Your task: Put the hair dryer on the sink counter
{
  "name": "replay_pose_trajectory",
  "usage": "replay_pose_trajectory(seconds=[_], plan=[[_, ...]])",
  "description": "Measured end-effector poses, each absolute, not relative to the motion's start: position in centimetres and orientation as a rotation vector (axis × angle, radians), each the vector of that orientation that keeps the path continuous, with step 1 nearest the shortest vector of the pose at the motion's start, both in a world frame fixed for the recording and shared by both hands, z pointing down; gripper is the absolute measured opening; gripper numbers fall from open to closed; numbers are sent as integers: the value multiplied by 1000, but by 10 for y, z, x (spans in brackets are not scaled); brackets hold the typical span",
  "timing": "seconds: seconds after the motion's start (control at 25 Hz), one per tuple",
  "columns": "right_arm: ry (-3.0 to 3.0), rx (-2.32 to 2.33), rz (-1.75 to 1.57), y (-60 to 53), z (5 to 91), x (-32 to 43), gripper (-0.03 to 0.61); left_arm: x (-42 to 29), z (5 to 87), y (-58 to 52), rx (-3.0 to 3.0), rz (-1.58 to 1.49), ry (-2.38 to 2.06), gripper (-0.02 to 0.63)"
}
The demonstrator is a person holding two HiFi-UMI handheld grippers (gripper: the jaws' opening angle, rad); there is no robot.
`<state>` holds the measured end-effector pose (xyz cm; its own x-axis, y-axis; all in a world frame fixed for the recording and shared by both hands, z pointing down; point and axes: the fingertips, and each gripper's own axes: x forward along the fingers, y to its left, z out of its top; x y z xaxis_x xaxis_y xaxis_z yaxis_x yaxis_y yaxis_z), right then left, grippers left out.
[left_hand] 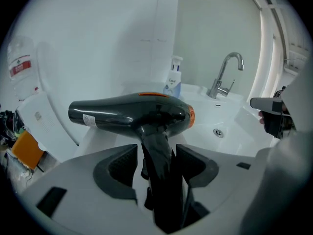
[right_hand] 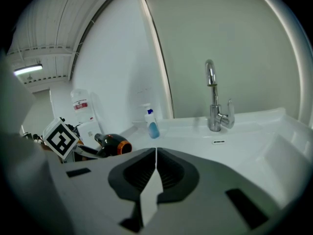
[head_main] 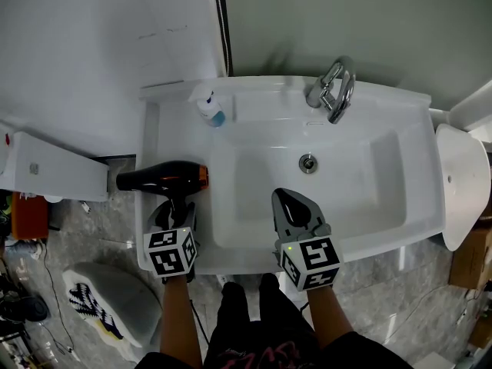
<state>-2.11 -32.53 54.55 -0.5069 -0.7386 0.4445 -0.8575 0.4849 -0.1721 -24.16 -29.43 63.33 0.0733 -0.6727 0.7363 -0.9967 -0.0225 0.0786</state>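
A black hair dryer (head_main: 161,178) with an orange ring lies on the sink counter's left strip (head_main: 151,129), nozzle pointing left and off the edge. Its handle runs back between the jaws of my left gripper (head_main: 175,215). In the left gripper view the hair dryer (left_hand: 132,114) fills the middle, and a slim gap shows beside the handle, so the left gripper (left_hand: 156,155) stands open around it. My right gripper (head_main: 292,206) hovers over the basin's near side, shut and empty; in its own view the right gripper (right_hand: 155,155) has its pads meeting, with the hair dryer (right_hand: 113,145) off to the left.
The white sink (head_main: 369,206) has a chrome faucet (head_main: 334,91) at the back and a blue-white soap bottle (head_main: 209,110) at the back left. A white box (head_main: 54,167) stands left of the sink, and a white rounded fixture (head_main: 465,183) at right. A patterned mat (head_main: 100,306) lies on the floor.
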Motion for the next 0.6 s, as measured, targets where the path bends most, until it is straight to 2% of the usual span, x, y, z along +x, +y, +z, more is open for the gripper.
replay_pose_trajectory(seconds=[0.44, 0.48, 0.6], plan=[[-2460, 1354, 507, -317, 526, -24, 21, -249, 575, -292, 1851, 602, -1831, 224], [-2470, 1358, 498, -317, 520, -24, 21, -249, 562, -292, 1875, 584, -1864, 205], [-2508, 1372, 458, -313, 494, -27, 21, -252, 516, -290, 1928, 522, -1974, 77]])
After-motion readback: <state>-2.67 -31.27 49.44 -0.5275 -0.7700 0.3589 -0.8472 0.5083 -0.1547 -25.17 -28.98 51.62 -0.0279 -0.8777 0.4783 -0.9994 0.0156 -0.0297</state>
